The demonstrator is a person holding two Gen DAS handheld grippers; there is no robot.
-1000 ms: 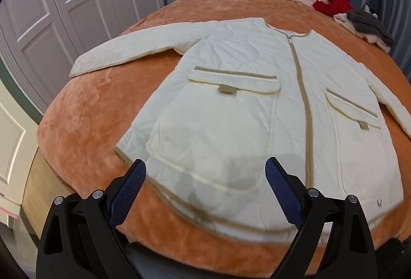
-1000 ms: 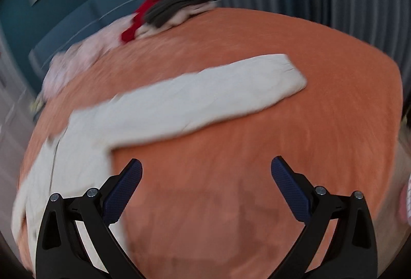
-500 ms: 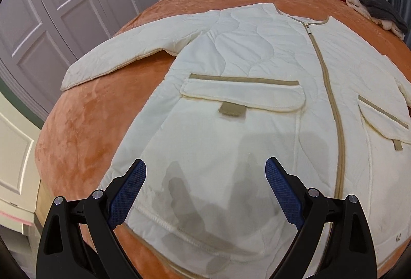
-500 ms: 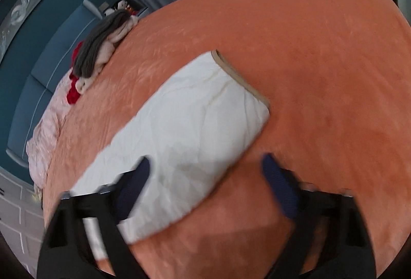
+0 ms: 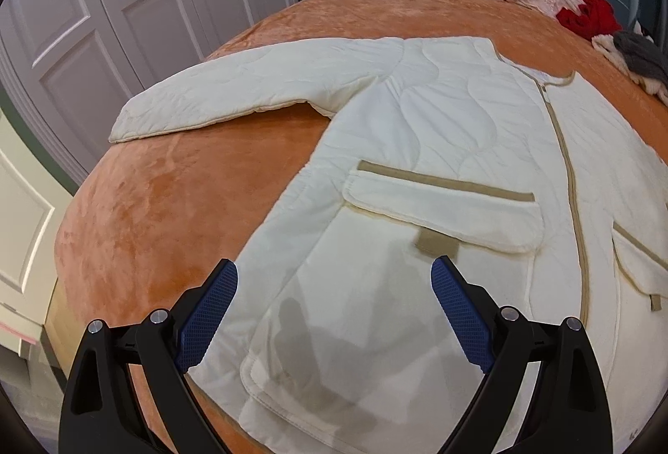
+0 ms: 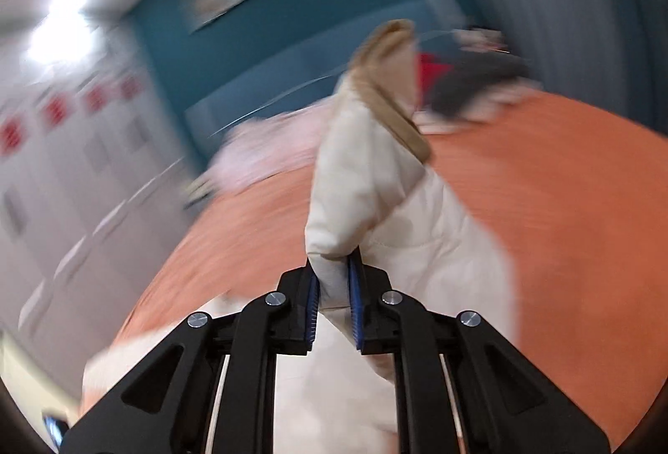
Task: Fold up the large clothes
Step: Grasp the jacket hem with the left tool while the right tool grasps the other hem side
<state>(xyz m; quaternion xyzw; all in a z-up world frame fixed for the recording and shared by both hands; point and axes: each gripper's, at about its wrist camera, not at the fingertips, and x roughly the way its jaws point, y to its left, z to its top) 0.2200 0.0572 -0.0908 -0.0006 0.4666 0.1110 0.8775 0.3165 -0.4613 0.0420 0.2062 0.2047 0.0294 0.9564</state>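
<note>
R gripper point(image 6: 334, 301) now closing on lifted sleeve cuff point(image 6: 386, 86); bed edge point(image 5: 83, 237) nr.

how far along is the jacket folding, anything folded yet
Done: the cream jacket lies spread flat, zipped, on the orange bedspread; no fold shows yet. In hand: the right gripper is closing on a sleeve, its tan-trimmed cuff lifted off the bed. The left gripper hovers open over the hem near the pocket. Left: the other sleeve lies stretched out, and the body is unfolded.
</note>
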